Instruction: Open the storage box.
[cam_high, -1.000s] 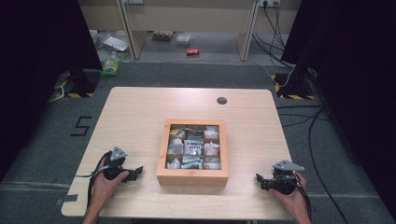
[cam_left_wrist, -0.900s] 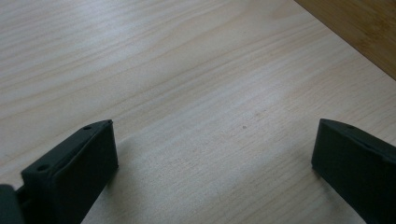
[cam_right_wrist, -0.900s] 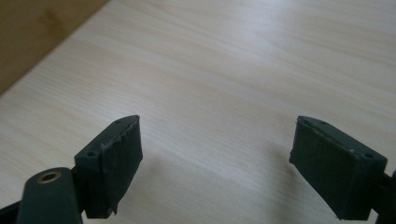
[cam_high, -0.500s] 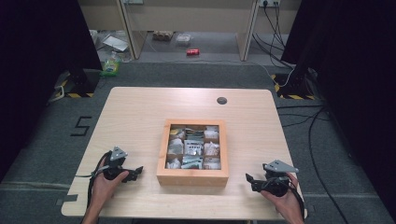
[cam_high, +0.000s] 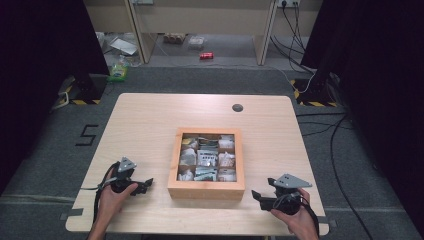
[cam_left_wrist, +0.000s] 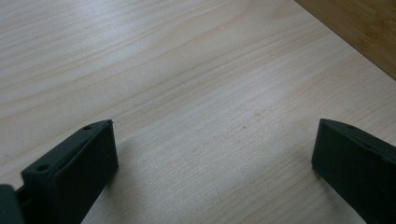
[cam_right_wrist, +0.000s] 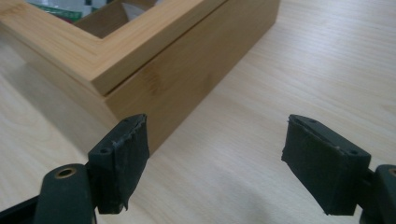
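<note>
- A square wooden box (cam_high: 206, 189), its compartments filled with small packets (cam_high: 207, 158), sits mid-table (cam_high: 150, 120).
- Left gripper (cam_high: 146, 185) gapes empty left of it.
- Right gripper (cam_high: 258, 197), jaws wide but just narrowing, empty near its corner.

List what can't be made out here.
- Packets in the wooden box, high view: too small to identify.
- Box interior, right gripper view: cut off by the top edge, partly hidden by the lid frame.
- Box, left gripper view: just a corner, cut off.
</note>
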